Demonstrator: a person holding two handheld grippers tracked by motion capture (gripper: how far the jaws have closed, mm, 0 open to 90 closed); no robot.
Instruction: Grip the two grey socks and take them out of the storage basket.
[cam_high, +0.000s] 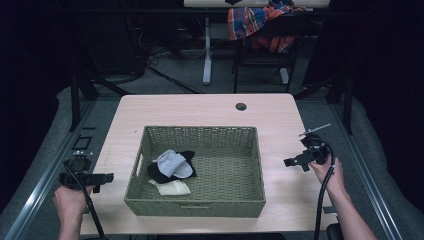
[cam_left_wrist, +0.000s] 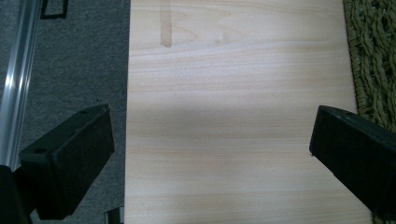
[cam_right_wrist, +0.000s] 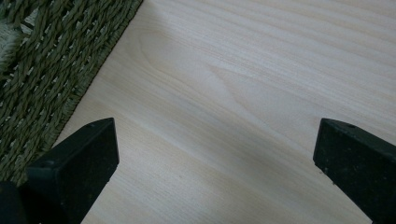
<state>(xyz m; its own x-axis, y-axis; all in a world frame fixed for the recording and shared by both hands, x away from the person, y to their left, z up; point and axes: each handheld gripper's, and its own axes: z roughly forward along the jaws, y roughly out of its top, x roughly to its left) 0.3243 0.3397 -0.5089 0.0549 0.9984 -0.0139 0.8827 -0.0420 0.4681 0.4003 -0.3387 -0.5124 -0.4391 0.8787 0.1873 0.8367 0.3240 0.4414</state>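
Observation:
A green woven basket (cam_high: 200, 204) stands in the middle of the light wooden table (cam_high: 200, 107). In its near left corner lie a grey sock (cam_high: 172, 163), a black garment (cam_high: 159, 175) and a cream sock (cam_high: 172, 187). My left gripper (cam_high: 106, 178) hovers at the table's left edge, just left of the basket, jaws wide apart with bare wood between them (cam_left_wrist: 212, 135). The basket's wall (cam_left_wrist: 373, 60) shows at the right of the left gripper view. My right gripper (cam_high: 291, 162) is held right of the basket, open over bare wood (cam_right_wrist: 217, 144), with the basket's weave (cam_right_wrist: 51, 60) to its left.
A round cable hole (cam_high: 241, 106) sits near the table's far edge. Behind the table stand a white table leg (cam_high: 207, 50) and a chair with a plaid cloth (cam_high: 255, 22). Grey floor and a metal rail (cam_left_wrist: 16, 79) run along the table's left side.

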